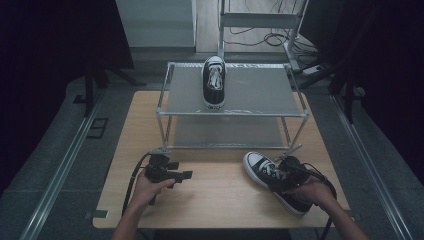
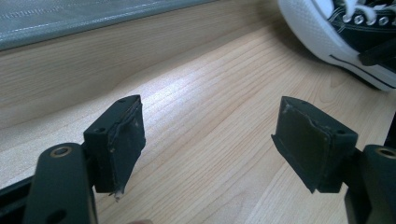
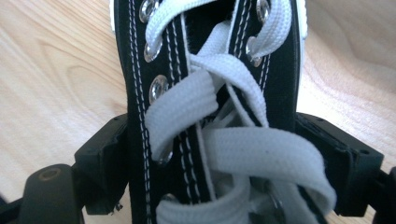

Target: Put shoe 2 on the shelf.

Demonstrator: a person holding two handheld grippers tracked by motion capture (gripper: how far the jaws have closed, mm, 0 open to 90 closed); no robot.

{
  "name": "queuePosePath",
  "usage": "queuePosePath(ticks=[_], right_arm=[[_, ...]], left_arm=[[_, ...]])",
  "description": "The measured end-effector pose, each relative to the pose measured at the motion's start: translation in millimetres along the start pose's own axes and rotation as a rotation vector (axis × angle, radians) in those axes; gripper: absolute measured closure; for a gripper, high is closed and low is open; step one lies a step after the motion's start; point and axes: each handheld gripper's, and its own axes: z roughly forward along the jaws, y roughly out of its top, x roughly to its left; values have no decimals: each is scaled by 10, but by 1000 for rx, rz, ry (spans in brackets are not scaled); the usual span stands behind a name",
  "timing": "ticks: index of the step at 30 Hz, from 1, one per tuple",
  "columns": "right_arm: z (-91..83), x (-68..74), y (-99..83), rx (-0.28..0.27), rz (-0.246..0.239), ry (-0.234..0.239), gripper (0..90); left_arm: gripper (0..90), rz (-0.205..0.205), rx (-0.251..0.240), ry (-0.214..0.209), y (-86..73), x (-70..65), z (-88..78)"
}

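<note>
Straddling black canvas sneaker (image 3: 205,112) (ribbed laces): right claw (image 3: 210,163).

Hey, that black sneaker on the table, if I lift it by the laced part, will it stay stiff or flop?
The sneaker probably sags some: the right gripper pinches soft canvas and laces, not the sole. The thick rubber sole likely holds its shape, so the toe may dip. Textured canvas should resist slipping.

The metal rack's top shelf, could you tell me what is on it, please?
One black sneaker stands on the rack, toe toward the far side. The lower shelf beneath looks bare, though partly covered.
</note>
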Motion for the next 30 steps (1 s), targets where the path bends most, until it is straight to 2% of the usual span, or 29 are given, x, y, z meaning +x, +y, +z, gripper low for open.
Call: queuePosePath(ticks=[6, 13, 15, 19, 25, 30], right_arm=[[-251, 80, 92, -59, -21, 40, 171], [-490, 231, 272, -92, -65, 58, 171], [-574, 281, 358, -114, -58, 74, 171], [-651, 325, 444, -128, -64, 86, 171], [-811, 469, 608, -134, -122, 99, 171], [-884, 525, 696, -146, -119, 104, 171]], left_arm=[[243, 0, 2, -4, -3, -14, 9], [243, -4, -5, -9, -13, -16, -7], [243, -7, -6, -11, -14, -12, -9], [243, -7, -7, -16, -15, -15, -9], [243, -10, -10, -20, -14, -13, -3], [242, -18, -8, -31, -18, -4, -2]])
